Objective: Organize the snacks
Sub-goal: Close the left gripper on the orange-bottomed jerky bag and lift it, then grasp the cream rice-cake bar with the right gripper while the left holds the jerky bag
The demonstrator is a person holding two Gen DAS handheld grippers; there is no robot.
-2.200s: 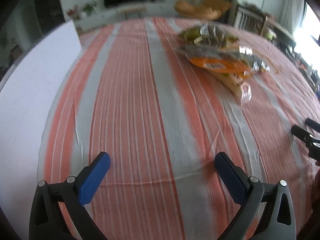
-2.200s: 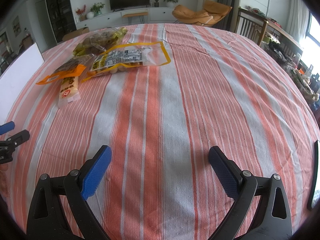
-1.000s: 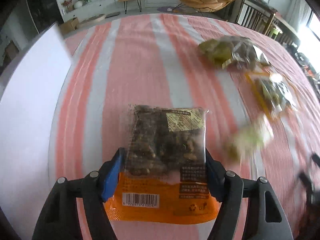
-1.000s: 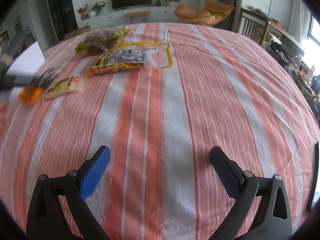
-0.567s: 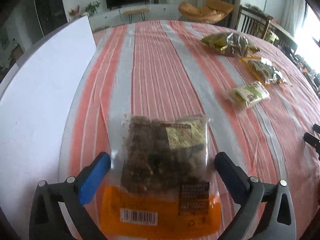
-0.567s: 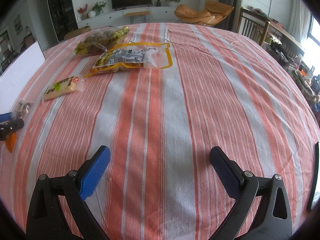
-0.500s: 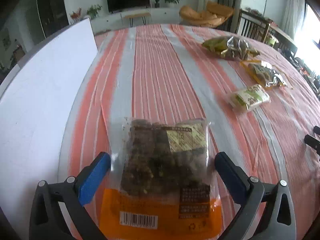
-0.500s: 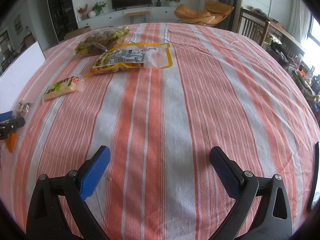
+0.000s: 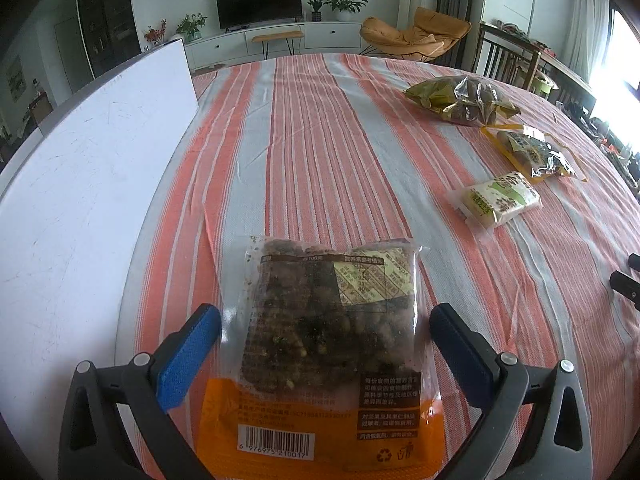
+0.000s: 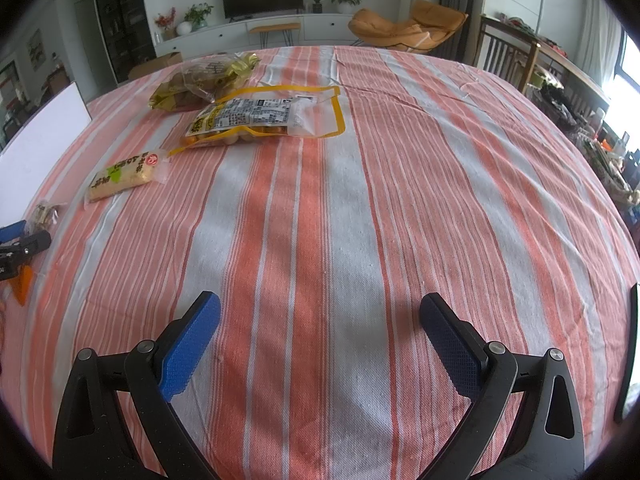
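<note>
Left fingers (image 9: 188, 354) apart beside nut packet (image 9: 320, 344) (released); right fingers (image 10: 188, 350) apart; white board (image 9: 80, 184) alongside.

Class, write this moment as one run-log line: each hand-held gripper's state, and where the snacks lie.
left hand-held gripper: open, just released orange nut packet | right hand-held gripper: open, empty | three other packets on striped cloth

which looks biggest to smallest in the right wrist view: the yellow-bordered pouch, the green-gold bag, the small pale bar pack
1. yellow-bordered pouch, clearly the largest.
2. green-gold bag, somewhat smaller, though it lies farther from the camera and the pouch hides part of it, so this is unsure.
3. small pale bar pack, the smallest even though nearest.
</note>
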